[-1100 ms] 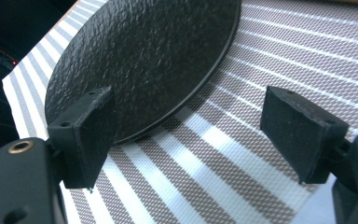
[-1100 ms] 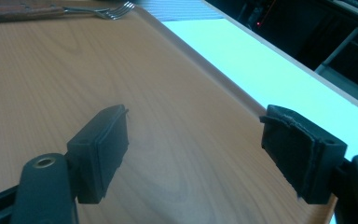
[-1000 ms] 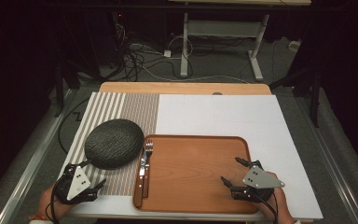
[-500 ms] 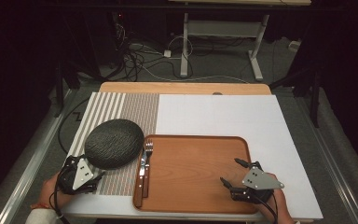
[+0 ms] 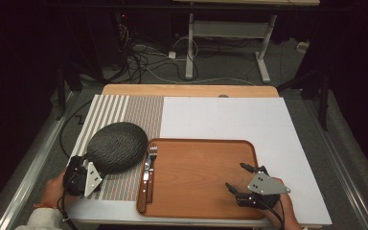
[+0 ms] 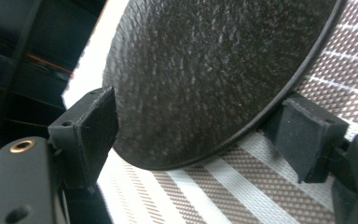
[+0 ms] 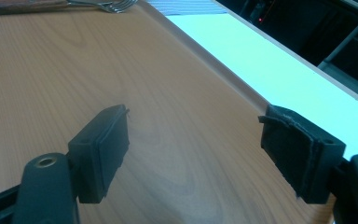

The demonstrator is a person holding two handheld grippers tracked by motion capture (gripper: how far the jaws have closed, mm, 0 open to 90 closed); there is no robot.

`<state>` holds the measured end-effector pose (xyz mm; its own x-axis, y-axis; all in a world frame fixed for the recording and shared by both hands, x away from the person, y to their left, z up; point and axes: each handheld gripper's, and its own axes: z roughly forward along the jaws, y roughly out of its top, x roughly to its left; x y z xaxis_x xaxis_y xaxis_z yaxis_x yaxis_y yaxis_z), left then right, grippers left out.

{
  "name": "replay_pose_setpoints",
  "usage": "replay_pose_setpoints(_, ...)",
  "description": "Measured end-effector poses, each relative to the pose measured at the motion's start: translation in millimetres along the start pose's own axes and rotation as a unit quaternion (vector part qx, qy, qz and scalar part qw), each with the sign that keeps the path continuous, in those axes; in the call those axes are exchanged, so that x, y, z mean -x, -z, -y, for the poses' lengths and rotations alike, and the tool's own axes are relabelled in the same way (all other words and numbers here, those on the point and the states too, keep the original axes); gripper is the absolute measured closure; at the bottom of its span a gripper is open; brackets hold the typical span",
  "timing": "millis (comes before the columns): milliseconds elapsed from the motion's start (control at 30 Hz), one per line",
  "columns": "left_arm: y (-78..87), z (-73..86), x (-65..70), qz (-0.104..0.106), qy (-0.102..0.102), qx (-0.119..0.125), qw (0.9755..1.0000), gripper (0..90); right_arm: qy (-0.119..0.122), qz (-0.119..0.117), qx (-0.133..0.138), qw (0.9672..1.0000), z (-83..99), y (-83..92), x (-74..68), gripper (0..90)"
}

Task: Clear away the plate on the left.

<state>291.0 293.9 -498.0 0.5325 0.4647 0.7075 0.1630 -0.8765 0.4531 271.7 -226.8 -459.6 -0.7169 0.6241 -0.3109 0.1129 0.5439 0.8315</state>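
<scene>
We held the left claw (image 5: 87, 173) spread wide, its 2 jaws straddling the near rim of the dark plate (image 5: 117, 146) lying on the striped mat (image 5: 124, 108). The right claw (image 5: 243, 184) hovered released over the wooden tray (image 5: 196, 172), well apart.

A lab or test room, dim and bare: beyond the left claw (image 5: 87, 171), loose cables (image 5: 148, 62) sprawl over grey floor, and farther off stands a desk frame (image 5: 225, 36). Metal rails (image 5: 33, 163) flank the staged table (image 5: 230, 115).
</scene>
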Motion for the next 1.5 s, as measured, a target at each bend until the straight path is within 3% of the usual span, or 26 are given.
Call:
replay_pose_setpoints(33, -0.2, -1.0, 1.6, -0.014, -0.022, -0.005, 0.9997, 18.8, 0.001, -0.001, 0.000, 1.0000, 0.0, 0.0, -0.3, 23.9)
replay_pose_setpoints(133, -2.1, -1.1, 4.4, -0.035, -0.063, 0.000, 0.9974, 19.5, -0.002, -0.001, -0.001, 1.0000, 0.4, -0.3, 0.0, 23.9)
replay_pose_setpoints(233, -4.2, -2.0, 8.8, -0.061, -0.107, -0.003, 0.9925, 20.3, -0.001, -0.001, -0.003, 1.0000, 0.4, -0.7, -0.6, 23.9)
replay_pose_setpoints(333, -5.8, -2.7, 10.5, -0.067, -0.125, -0.007, 0.9899, 22.0, 0.001, -0.003, -0.003, 1.0000, 0.6, -1.0, -0.5, 24.5)
replay_pose_setpoints(400, -6.8, -2.7, 11.3, -0.052, -0.132, -0.009, 0.9899, 32.8, -0.001, -0.006, -0.004, 1.0000, 1.0, -1.4, -0.7, 24.7)
replay_pose_setpoints(467, -8.1, -2.1, 11.3, -0.042, -0.126, -0.009, 0.9911, 41.0, 0.000, -0.006, -0.005, 1.0000, 1.1, -2.0, -1.2, 24.6)
replay_pose_setpoints(567, -12.3, -2.9, 15.5, -0.045, -0.154, -0.035, 0.9863, 58.1, 0.003, -0.009, -0.006, 0.9999, 0.6, -2.5, -2.3, 24.9)
replay_pose_setpoints(600, -14.0, -2.3, 16.2, -0.046, -0.154, -0.038, 0.9862, 63.2, 0.004, -0.010, -0.006, 0.9999, 0.4, -2.6, -2.6, 25.0)
replay_pose_setpoints(667, -17.8, -1.4, 18.6, -0.057, -0.171, -0.051, 0.9824, 72.3, 0.005, -0.010, -0.006, 0.9999, 0.2, -3.1, -2.7, 25.0)
replay_pose_setpoints(800, -20.8, -2.2, 20.4, -0.076, -0.195, -0.048, 0.9767, 76.5, 0.007, -0.011, -0.009, 0.9999, 0.0, -4.2, -3.2, 25.4)
replay_pose_setpoints(933, -25.8, -9.6, 27.8, -0.099, -0.241, -0.045, 0.9645, 80.1, 0.009, -0.011, -0.010, 0.9998, -0.6, -4.9, -4.0, 25.6)
replay_pose_setpoints(1000, -27.8, -15.4, 30.2, -0.102, -0.253, -0.042, 0.9611, 82.1, 0.009, -0.010, -0.009, 0.9999, -0.6, -4.5, -3.9, 25.6)
replay_pose_setpoints(1033, -29.5, -18.4, 30.5, -0.100, -0.251, -0.042, 0.9619, 83.0, 0.008, -0.009, -0.008, 0.9999, -0.5, -4.2, -3.8, 25.6)
replay_pose_setpoints(1100, -34.1, -22.0, 32.0, -0.105, -0.264, -0.055, 0.9572, 83.1, 0.008, -0.008, -0.007, 0.9999, -0.3, -3.8, -3.2, 25.6)
replay_pose_setpoints(1133, -35.8, -22.7, 32.5, -0.106, -0.268, -0.055, 0.9561, 83.2, 0.009, -0.007, -0.007, 0.9999, -0.2, -3.5, -3.0, 25.6)
replay_pose_setpoints(1167, -36.9, -23.6, 32.6, -0.108, -0.268, -0.057, 0.9556, 83.2, 0.009, -0.007, -0.007, 0.9999, -0.1, -3.1, -2.8, 25.6)
replay_pose_setpoints(1333, -36.6, -26.7, 30.3, -0.104, -0.257, -0.057, 0.9591, 83.3, 0.006, -0.006, -0.007, 0.9999, 0.6, -2.8, -1.6, 25.6)
replay_pose_setpoints(1367, -36.6, -27.3, 30.7, -0.106, -0.260, -0.057, 0.9582, 83.4, 0.007, -0.005, -0.007, 0.9999, 0.5, -2.7, -1.8, 25.6)
replay_pose_setpoints(1433, -34.9, -29.7, 30.6, -0.104, -0.256, -0.056, 0.9594, 83.4, 0.006, -0.004, -0.006, 1.0000, 0.3, -2.5, -1.9, 25.6)
replay_pose_setpoints(1500, -33.2, -32.4, 31.0, -0.109, -0.260, -0.055, 0.9581, 83.4, 0.007, -0.004, -0.006, 1.0000, 0.2, -2.8, -2.0, 25.6)
